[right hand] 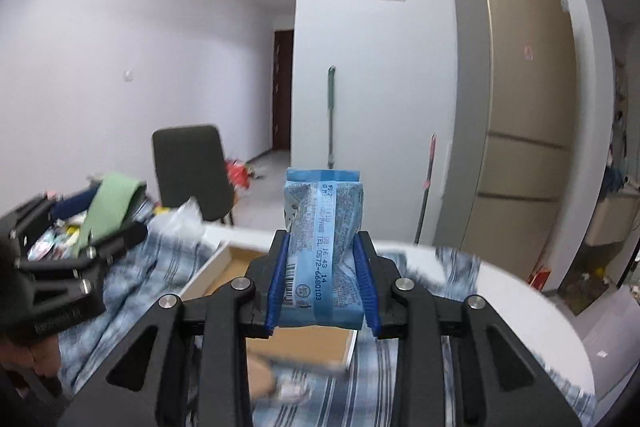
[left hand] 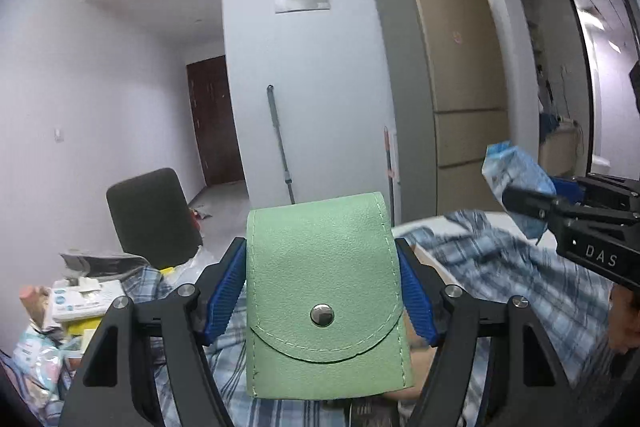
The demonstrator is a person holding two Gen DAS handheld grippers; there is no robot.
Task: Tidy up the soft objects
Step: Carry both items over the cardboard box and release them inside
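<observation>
A green leather-look pouch point(left hand: 324, 291) with a metal snap stands upright between the blue pads of my left gripper point(left hand: 322, 287), which is shut on its two sides. It hangs lifted above the checked cloth point(left hand: 512, 267). My right gripper point(right hand: 322, 283) is shut on a light-blue tissue packet point(right hand: 324, 247), pinched at its middle and held up over an open shallow box point(right hand: 240, 267). In the left wrist view the tissue packet point(left hand: 516, 183) and right gripper point(left hand: 532, 207) show at the right edge. The right wrist view shows the green pouch point(right hand: 108, 211) and left gripper point(right hand: 80, 239) at the left.
A blue-and-white checked cloth point(right hand: 152, 275) covers the white table point(right hand: 520, 287). A pile of packets and boxes point(left hand: 72, 303) lies at the table's left end. Behind stand a dark chair point(left hand: 152, 219), a tall beige fridge point(left hand: 452, 87) and a mop point(left hand: 280, 143) leaning on the wall.
</observation>
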